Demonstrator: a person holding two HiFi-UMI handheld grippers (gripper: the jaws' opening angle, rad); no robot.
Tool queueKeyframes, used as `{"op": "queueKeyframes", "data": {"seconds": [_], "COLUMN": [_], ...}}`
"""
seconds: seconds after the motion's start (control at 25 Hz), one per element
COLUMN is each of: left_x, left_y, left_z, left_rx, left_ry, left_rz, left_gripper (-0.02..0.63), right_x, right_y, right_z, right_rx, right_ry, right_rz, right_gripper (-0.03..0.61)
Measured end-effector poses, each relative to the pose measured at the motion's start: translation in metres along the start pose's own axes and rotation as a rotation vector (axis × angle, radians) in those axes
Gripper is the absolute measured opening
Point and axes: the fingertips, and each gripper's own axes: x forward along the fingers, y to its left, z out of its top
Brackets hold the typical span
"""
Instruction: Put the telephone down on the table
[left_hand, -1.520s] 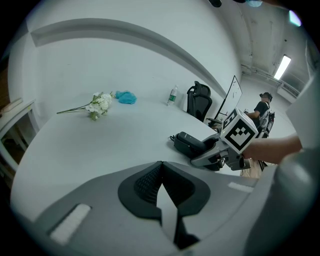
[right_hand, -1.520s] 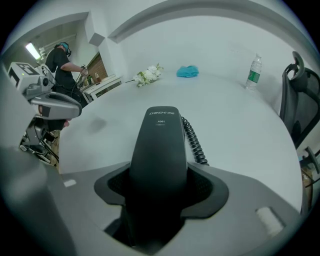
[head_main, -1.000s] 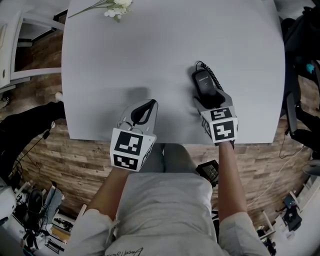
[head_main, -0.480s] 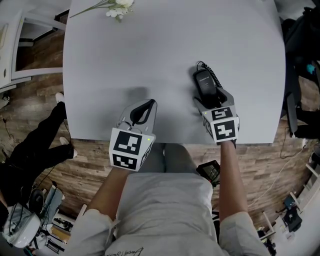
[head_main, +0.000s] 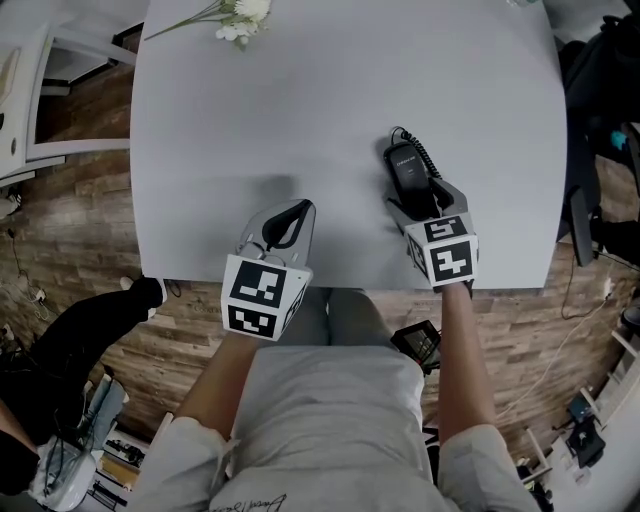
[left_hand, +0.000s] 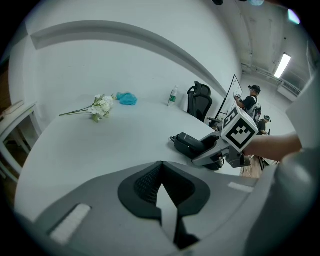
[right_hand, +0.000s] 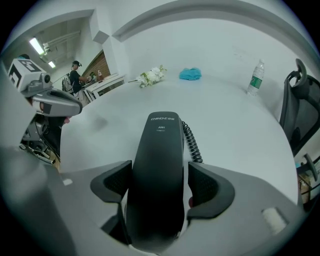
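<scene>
At the near edge of the bench (head_main: 300, 110), the right hand-held gripper (head_main: 425, 198) straddles the near end of the telephone (right_hand: 160, 150). Its jaws are opening: a clear gap shows between the right pad and the black handset, the left pad stands just beside it, and neither presses on it. The telephone lies on the bench top with its long axis pointing away from the person and its far end clear of the jaws. A coiled cord (right_hand: 192, 145) runs along the telephone's right side and curls round toward its far end. To the left of the telephone, well apart from it and also at the near edge, the left hand-held gripper (left_hand: 161, 165) hangs over the bench with its dark pads closed tip to tip and empty. Between the telephone and the far side, the grey surface is bare. Far beyond the telephone and to its left lies a sprig of white flowers (right_hand: 150, 76); almost straight beyond it sits a blue cloth (right_hand: 190, 74), and beyond it to the right stands a clear water bottle (right_hand: 255, 77). Off the bench to the telephone's right is a dark office chair (right_hand: 300, 110), and a person (right_hand: 76, 75) stands in the background, far beyond the telephone to its left.
</scene>
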Motion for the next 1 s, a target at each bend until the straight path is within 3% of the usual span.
{"op": "queueKeyframes", "data": {"seconds": [0.64, 1.0], "left_x": [-0.015, -0.027], "left_y": [-0.015, -0.020], "left_z": [0.014, 0.013], "left_rx": [0.040, 0.031], "left_ry": [-0.027, -0.038], "left_rz": [0.002, 0.007], "left_gripper": [0.017, 0.017], "right_x": [-0.030, -0.050], "right_y": [0.006, 0.010], "right_z": [0.010, 0.015], "right_rx": [-0.006, -0.016], "right_ry": [-0.053, -0.077], "right_rz": [0.002, -0.008], "right_gripper": [0.345, 0.302]}}
